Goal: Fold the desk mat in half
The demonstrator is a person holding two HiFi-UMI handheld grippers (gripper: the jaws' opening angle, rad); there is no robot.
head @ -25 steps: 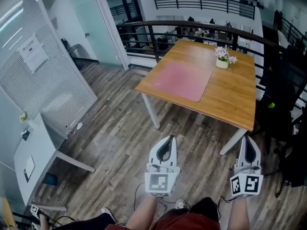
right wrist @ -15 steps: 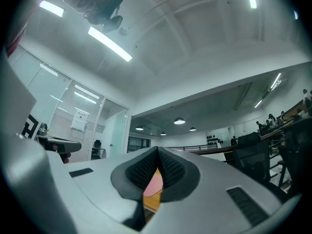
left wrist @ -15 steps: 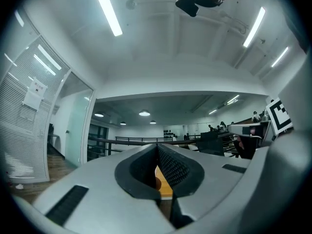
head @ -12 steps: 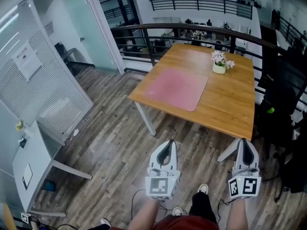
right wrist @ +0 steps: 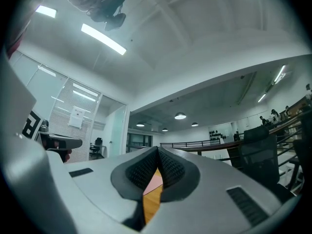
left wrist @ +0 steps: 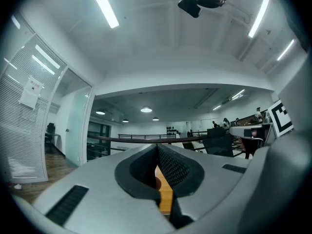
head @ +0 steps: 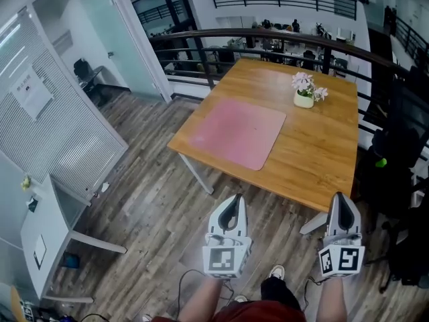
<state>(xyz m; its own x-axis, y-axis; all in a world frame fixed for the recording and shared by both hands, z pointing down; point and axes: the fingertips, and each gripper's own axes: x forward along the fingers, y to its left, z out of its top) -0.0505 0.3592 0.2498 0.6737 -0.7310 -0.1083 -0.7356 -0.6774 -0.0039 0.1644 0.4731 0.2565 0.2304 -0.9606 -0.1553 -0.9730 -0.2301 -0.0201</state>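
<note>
1. Floor (head: 154, 200) was grey-brown wood plank.
2. Wooden table (head: 322, 159) on white legs stood beside a dark metal railing (head: 268, 35).
3. Left side: glass partition (head: 127, 39), then white blinds (head: 67, 133) with a paper sheet (head: 30, 92) stuck on.
4. White desk (head: 43, 237) sat lower left.
5. Dark chairs (head: 395, 159) were right of the table.
6. Ceiling strip lights (left wrist: 103, 5) were on; open office lay beyond the railing.

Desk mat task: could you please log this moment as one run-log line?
desk mat: flat, unfolded on table | left claw: shut, empty | right claw: shut, empty | fold: not started
</note>
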